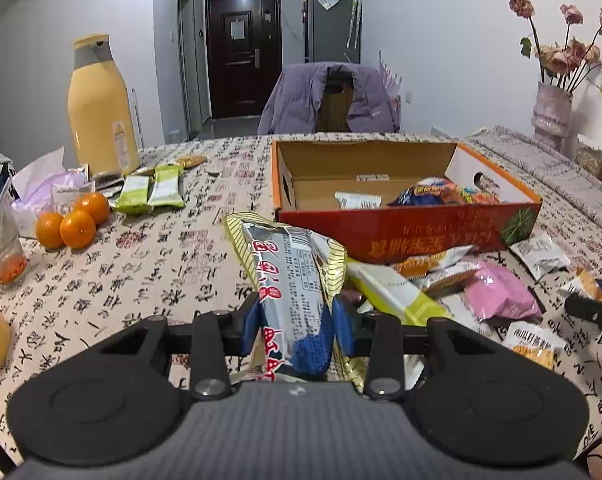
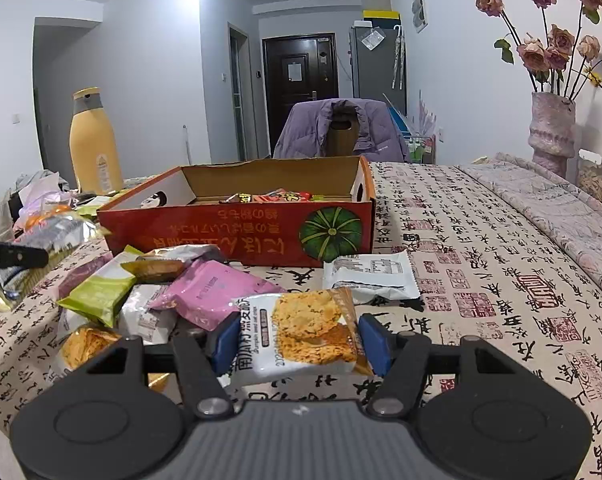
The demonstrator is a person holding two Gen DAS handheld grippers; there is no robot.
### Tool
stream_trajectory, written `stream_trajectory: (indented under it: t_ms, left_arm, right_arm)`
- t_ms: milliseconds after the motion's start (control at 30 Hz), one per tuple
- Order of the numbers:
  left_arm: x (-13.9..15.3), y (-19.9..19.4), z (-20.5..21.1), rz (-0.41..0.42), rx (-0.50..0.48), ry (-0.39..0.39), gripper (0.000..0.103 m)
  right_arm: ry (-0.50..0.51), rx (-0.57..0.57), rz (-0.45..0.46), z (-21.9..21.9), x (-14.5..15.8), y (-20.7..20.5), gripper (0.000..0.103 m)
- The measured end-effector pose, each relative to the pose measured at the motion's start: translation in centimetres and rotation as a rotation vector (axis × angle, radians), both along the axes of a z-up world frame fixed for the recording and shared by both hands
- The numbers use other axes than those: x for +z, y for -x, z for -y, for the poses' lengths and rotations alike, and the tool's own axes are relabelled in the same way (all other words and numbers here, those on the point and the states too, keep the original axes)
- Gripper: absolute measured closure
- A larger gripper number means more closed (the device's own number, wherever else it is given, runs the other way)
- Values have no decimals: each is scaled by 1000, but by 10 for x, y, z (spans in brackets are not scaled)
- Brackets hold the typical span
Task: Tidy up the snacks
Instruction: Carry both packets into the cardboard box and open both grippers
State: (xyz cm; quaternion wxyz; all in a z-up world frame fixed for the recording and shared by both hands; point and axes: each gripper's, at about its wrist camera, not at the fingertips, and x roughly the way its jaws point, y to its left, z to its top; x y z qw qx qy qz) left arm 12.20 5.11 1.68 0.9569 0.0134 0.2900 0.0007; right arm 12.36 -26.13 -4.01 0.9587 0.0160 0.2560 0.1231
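My left gripper (image 1: 297, 320) is shut on a long silver and gold snack packet (image 1: 289, 264), which sticks out forward above the table. An open orange cardboard box (image 1: 421, 236) with a few snacks inside stands just beyond it. In the right wrist view, my right gripper (image 2: 295, 340) is shut on a white cracker packet (image 2: 301, 328), its blue pads pressing both edges. A pile of loose packets lies to the left, among them a pink one (image 2: 209, 292) and a green one (image 2: 101, 292). The same box (image 2: 221, 232) stands behind the pile.
A tall yellow bottle (image 1: 101, 108), three oranges (image 1: 73, 220), two green packets (image 1: 149, 192) and a plastic cup (image 1: 1, 240) sit at the left. A white packet (image 2: 369, 272) lies by the box. A vase of dried roses (image 2: 551, 132) stands far right, and a jacket-draped chair (image 1: 333, 96) behind the table.
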Motion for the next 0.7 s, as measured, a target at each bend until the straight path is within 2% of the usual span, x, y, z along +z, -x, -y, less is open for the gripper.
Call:
stream_trajectory:
  t_ms: [400,700]
  left_arm:
    - [29,-4,12,84,-15,37,64]
    - [51,-30,31,135,-37,60,64]
  right_arm:
    - [-11,27,42,-11,15,-3,41]
    - [-34,54,111,-24,41,-27,41]
